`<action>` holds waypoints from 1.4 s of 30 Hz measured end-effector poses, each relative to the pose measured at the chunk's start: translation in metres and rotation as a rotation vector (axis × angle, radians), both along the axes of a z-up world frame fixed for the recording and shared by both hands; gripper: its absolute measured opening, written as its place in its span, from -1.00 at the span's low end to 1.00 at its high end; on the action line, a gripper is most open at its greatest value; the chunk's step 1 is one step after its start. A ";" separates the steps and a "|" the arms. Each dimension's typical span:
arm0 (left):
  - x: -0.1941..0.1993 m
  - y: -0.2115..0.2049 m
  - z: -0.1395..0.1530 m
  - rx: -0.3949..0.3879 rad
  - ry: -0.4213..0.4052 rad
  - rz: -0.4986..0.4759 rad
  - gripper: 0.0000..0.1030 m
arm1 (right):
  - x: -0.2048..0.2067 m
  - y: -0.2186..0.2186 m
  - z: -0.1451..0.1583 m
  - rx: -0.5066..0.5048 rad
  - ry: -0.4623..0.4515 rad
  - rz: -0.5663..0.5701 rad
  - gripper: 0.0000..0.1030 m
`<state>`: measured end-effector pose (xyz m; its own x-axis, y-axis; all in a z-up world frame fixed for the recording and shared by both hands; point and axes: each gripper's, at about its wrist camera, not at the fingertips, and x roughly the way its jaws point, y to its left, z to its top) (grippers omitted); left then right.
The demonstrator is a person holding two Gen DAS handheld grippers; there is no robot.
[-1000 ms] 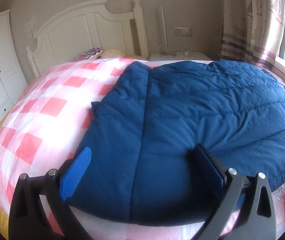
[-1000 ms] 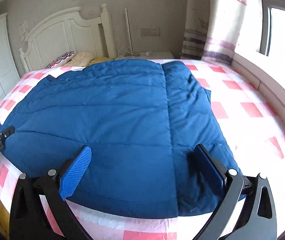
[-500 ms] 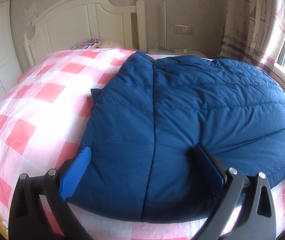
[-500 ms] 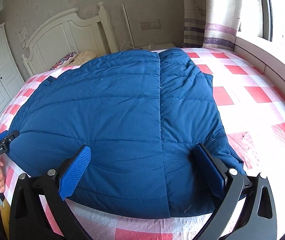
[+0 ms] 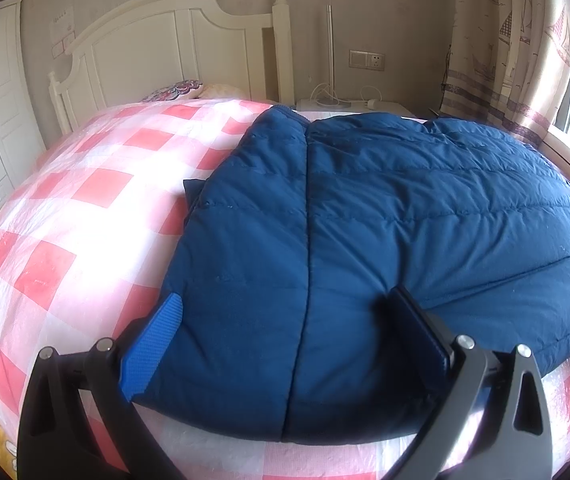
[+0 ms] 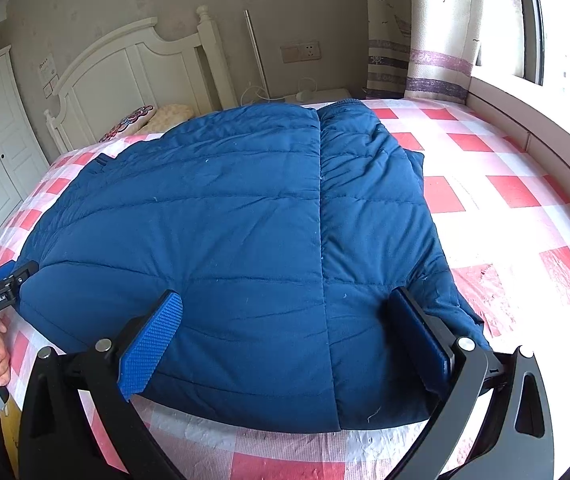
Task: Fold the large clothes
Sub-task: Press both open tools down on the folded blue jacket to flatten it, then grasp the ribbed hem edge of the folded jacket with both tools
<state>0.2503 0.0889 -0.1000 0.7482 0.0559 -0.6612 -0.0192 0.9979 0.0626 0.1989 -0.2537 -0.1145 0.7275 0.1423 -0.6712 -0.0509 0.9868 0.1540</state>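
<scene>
In the left wrist view, the left gripper is spread wide with nothing in it, low in the frame over the near edge of the blue coat, which lies flat on the checked bed. In the right wrist view, the right gripper is also wide and empty at the bottom, above the coat's near edge. To fold well, I think both should pinch that edge at the corners and lift together.

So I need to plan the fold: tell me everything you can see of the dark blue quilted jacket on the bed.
The dark blue quilted jacket looks like soft, puffy, stitched fabric, with horizontal quilting lines and long vertical seams. It lies spread flat on the pink-and-white checked bedcover, both side panels folded inward, its near edge at the foot of the bed. The open left gripper and open right gripper hover over that edge; contact is unclear.
</scene>
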 end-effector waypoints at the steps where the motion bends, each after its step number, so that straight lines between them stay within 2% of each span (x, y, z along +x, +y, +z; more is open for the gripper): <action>1: -0.002 -0.002 0.002 0.012 0.004 0.003 0.97 | 0.000 -0.001 0.005 0.003 0.011 -0.008 0.90; 3: -0.003 -0.005 0.016 0.023 0.021 -0.008 0.96 | 0.003 -0.002 0.022 0.007 -0.004 -0.032 0.90; 6: 0.007 -0.021 0.057 0.063 -0.086 -0.081 0.96 | 0.026 0.010 0.058 0.006 -0.095 0.004 0.90; 9: 0.053 -0.045 0.087 0.112 -0.149 -0.139 0.96 | 0.081 0.049 0.075 -0.069 -0.093 0.114 0.91; 11: 0.103 -0.060 0.089 0.166 -0.111 -0.120 0.96 | 0.125 0.079 0.070 -0.132 -0.038 0.174 0.90; 13: 0.154 -0.069 0.078 0.202 -0.029 -0.106 0.96 | 0.165 0.103 0.058 -0.158 0.046 0.256 0.90; 14: 0.175 -0.073 0.068 0.229 0.018 -0.104 0.96 | 0.180 0.112 0.050 -0.203 0.071 0.281 0.90; 16: 0.206 -0.076 0.043 0.297 0.092 -0.084 0.96 | 0.206 0.115 0.034 -0.325 0.125 0.255 0.90; 17: 0.215 -0.076 0.029 0.328 0.117 -0.077 0.96 | 0.215 0.104 0.029 -0.309 0.140 0.235 0.90; 18: 0.220 -0.071 0.016 0.323 0.144 -0.082 0.97 | 0.221 0.085 0.028 -0.242 0.142 0.208 0.90; 20: 0.224 -0.053 0.009 0.198 0.174 -0.084 0.97 | 0.228 0.041 0.022 -0.137 0.148 0.058 0.90; 21: 0.224 -0.046 0.010 0.163 0.173 -0.076 0.97 | 0.229 0.018 0.018 -0.089 0.147 -0.013 0.90; 23: 0.226 -0.042 0.005 0.134 0.184 -0.063 0.97 | 0.229 -0.015 0.007 0.068 0.151 -0.046 0.90; 24: 0.228 -0.043 0.003 0.133 0.190 -0.063 0.97 | 0.230 -0.021 0.005 0.111 0.146 -0.050 0.89; 29: 0.231 -0.048 0.000 0.161 0.191 -0.055 0.97 | 0.235 -0.012 0.003 0.055 0.169 -0.050 0.90; 33: 0.232 -0.046 0.000 0.148 0.193 -0.056 0.97 | 0.229 -0.020 0.006 0.131 0.137 -0.042 0.90; 35: 0.232 -0.046 0.000 0.152 0.192 -0.055 0.97 | 0.207 -0.031 0.019 0.206 0.110 -0.050 0.89; 36: 0.232 -0.046 0.000 0.159 0.190 -0.051 0.97 | 0.187 -0.038 0.028 0.270 0.074 -0.051 0.89; 38: 0.231 -0.049 0.000 0.184 0.185 -0.047 0.97 | 0.132 -0.048 0.043 0.433 -0.016 0.017 0.90; 39: 0.231 -0.051 0.000 0.198 0.184 -0.046 0.97 | 0.103 -0.050 0.047 0.482 -0.050 0.037 0.90; 42: 0.229 -0.056 0.000 0.238 0.173 -0.041 0.97 | 0.015 -0.054 0.046 0.501 -0.096 0.020 0.91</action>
